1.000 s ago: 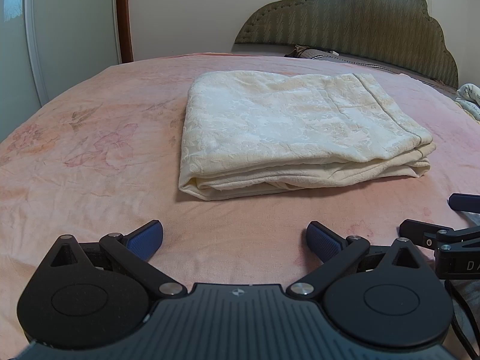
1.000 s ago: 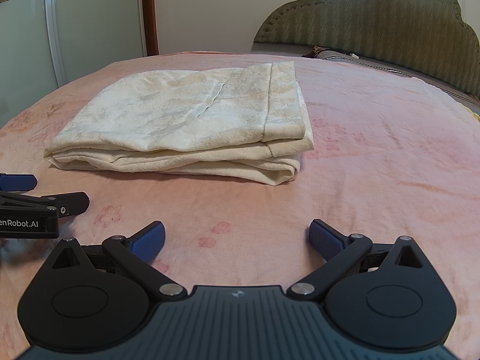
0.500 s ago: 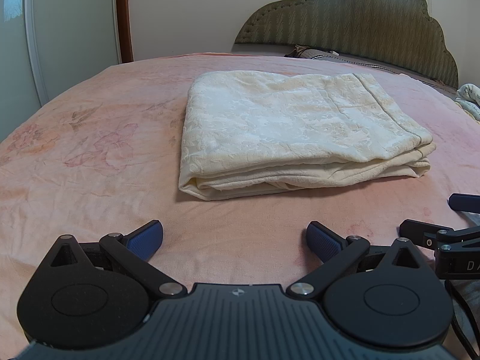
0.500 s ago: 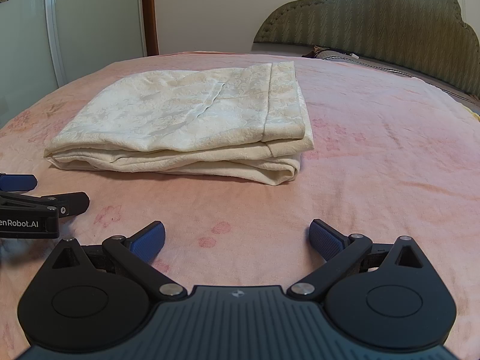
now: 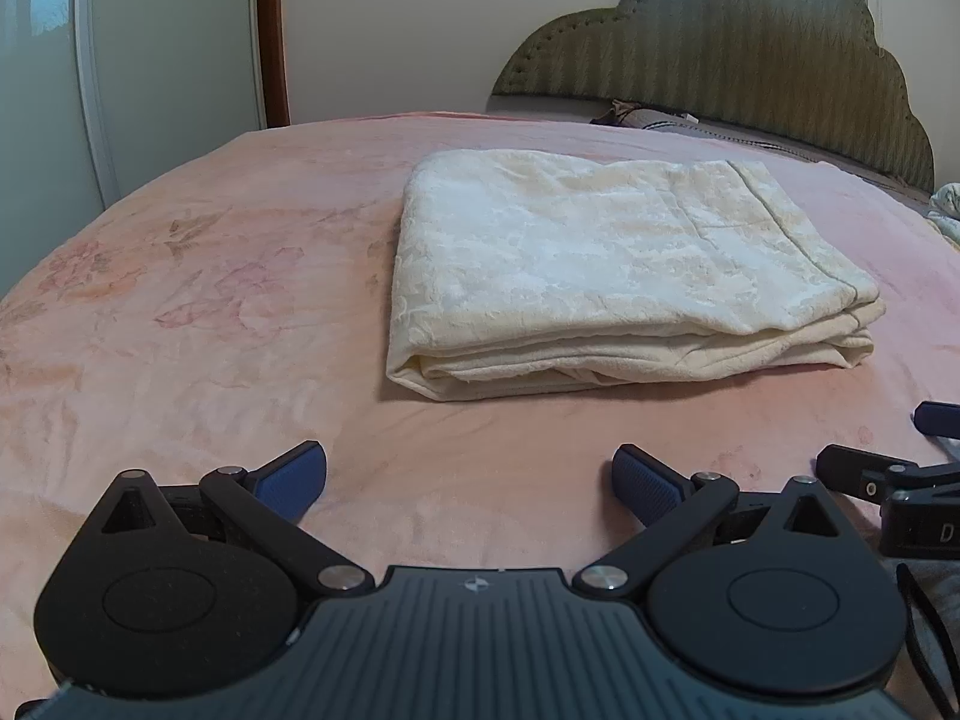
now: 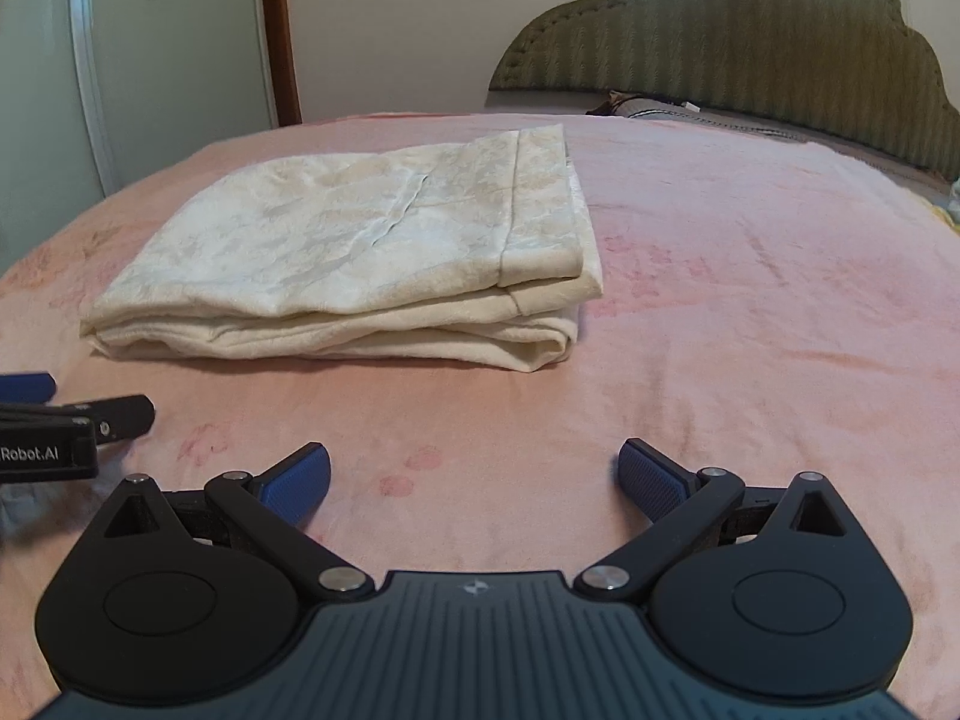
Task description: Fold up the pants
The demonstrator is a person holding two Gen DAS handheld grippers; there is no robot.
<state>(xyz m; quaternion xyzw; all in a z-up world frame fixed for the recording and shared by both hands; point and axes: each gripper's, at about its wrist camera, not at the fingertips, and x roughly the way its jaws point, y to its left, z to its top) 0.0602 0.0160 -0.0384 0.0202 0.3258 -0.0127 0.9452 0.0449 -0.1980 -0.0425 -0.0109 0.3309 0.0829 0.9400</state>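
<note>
The cream-coloured, faintly patterned fabric pants (image 5: 624,264) lie folded into a thick rectangular stack of several layers on the pink floral bedspread of the bed (image 5: 210,312), roughly in the middle of the mattress and well short of the olive-green scalloped upholstered headboard (image 5: 750,66) behind them. In the right wrist view the same folded pants (image 6: 360,252) sit ahead and to the left, with a stitched hem band running along their right-hand edge and the rounded fold edges facing the camera. The left gripper (image 5: 470,474), black with blue ribbed pads, is released, its fingers spread wide apart with only bare bedspread between them; it sits low over the bed, near the front edge of the stack but apart from it. The right gripper (image 6: 474,474) is likewise released, fingers splayed and holding nothing, also near the pants without touching them. The two tools are side by side: the right gripper's tip shows at the right edge of the left wrist view, and the left gripper's black finger appears at the left edge of the right wrist view. A pale wardrobe door with flower decals (image 5: 150,60) stands at the left, beside a brown wooden door frame (image 5: 273,30).
</note>
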